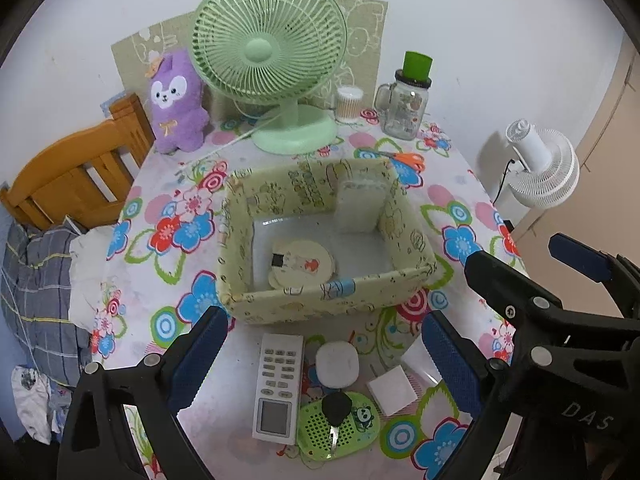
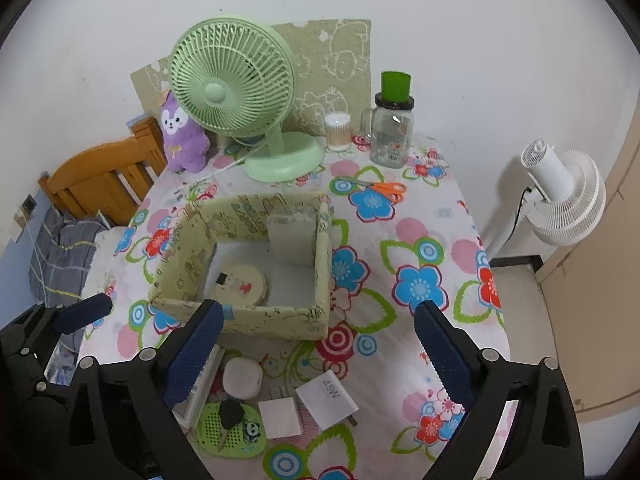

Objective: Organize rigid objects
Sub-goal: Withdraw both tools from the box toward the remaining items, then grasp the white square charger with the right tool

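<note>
Two items are lying in the box (image 1: 328, 300); the remote (image 1: 279, 386), key (image 1: 336, 410), charger (image 2: 326, 398), and perhaps others, are being left outside, both grippers (image 1: 324, 344) (image 2: 316, 340) being held wide, empty.

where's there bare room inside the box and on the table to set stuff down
Inside the box, the floor right of the round disc and in front of the upright white block is bare. The tablecloth right of the box is free. It is crowded in front, around the remote and charger.
</note>
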A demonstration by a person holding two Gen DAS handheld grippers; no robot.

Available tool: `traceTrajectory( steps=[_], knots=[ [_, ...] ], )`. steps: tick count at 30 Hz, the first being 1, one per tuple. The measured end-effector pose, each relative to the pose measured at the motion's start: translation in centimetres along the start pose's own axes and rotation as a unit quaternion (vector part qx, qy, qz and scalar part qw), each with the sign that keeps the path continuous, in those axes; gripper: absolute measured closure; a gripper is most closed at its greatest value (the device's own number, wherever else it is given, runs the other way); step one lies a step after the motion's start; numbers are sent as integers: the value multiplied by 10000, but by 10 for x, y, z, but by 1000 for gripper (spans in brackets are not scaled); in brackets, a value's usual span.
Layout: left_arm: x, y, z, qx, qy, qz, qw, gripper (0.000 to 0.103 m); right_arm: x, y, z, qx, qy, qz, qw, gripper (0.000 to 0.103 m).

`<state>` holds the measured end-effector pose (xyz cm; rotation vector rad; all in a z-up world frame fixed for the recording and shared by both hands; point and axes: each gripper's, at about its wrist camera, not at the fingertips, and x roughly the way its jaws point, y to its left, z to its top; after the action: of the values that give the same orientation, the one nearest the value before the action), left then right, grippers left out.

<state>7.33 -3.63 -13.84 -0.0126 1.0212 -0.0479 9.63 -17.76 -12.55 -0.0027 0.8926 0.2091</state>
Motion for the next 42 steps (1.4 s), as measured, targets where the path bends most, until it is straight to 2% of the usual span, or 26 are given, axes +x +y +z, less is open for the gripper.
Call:
traceTrajectory(
  steps=[4,10,16,25,32,42],
  knots=[
    [11,0,-9,0,127,-74,9999,4,11,-1,-9,14,158,5,9999,5],
    [19,-3,-23,119,180,-52,9998,4,20,2,-23,-162,127,-65,9998,5],
    [32,1,-37,16,355,-43,9994,4,31,-2,-39,-164,147,-120,9997,5],
    [50,0,-60,61,409,-28,9991,4,47,-8,-62,-230,253,-155,9993,5],
    [61,1,-70,100,399,-109,9991,4,61,-9,-74,-247,346,-173,9989,5],
    [85,6,-84,92,631,-28,9980,4,85,-7,-89,-281,521,-182,9981,5]
  ],
)
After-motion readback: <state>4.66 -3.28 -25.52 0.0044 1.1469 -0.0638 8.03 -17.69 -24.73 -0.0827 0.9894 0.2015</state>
